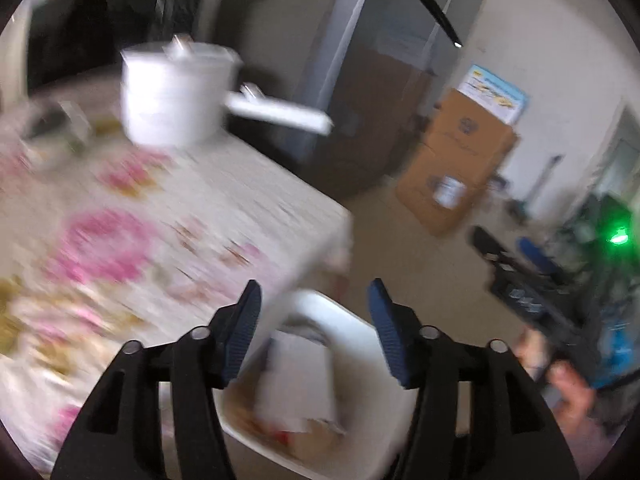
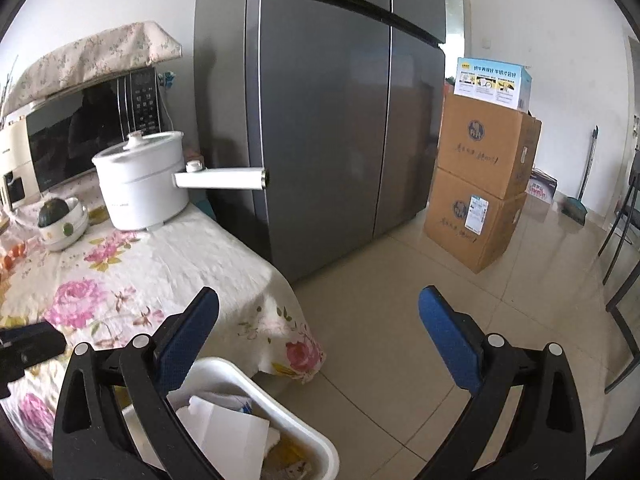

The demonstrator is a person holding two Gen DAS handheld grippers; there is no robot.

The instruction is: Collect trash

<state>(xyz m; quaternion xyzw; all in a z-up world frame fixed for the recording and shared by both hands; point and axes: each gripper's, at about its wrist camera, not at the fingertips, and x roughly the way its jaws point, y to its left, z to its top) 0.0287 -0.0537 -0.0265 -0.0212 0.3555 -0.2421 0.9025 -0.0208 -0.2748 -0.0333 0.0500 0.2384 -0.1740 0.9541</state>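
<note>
My left gripper (image 1: 314, 332) stands spread wide with nothing between its blue pads (image 1: 244, 334), and my right gripper (image 2: 320, 340) is just as open and just as empty. Directly below and between the left fingers sits the white trash bin (image 1: 360, 332), tucked against the corner of the table; in the right wrist view the same bin (image 2: 280, 400) lies under my left finger and toward the lower left of the frame, while the right finger hangs over bare floor tile. Inside the bin I can see a sheet of white paper (image 2: 232, 432) and some crumpled yellowish scraps beneath it, so I judge that at least part of the collecting is done: trash is already in the container and neither gripper carries anything. Moving outward, the table (image 2: 168, 264) with its flowered cloth shows a white electric pot (image 2: 140, 184) with a long handle, a small bowl (image 2: 64, 224) holding something dark green, and a microwave behind them. None of that reads as rubbish to me, though the left view is badly smeared and the cloth's far left edge is cut off, so I cannot tell whether any litter is left there. If something is, it lies up and to the left of both grippers.
</note>
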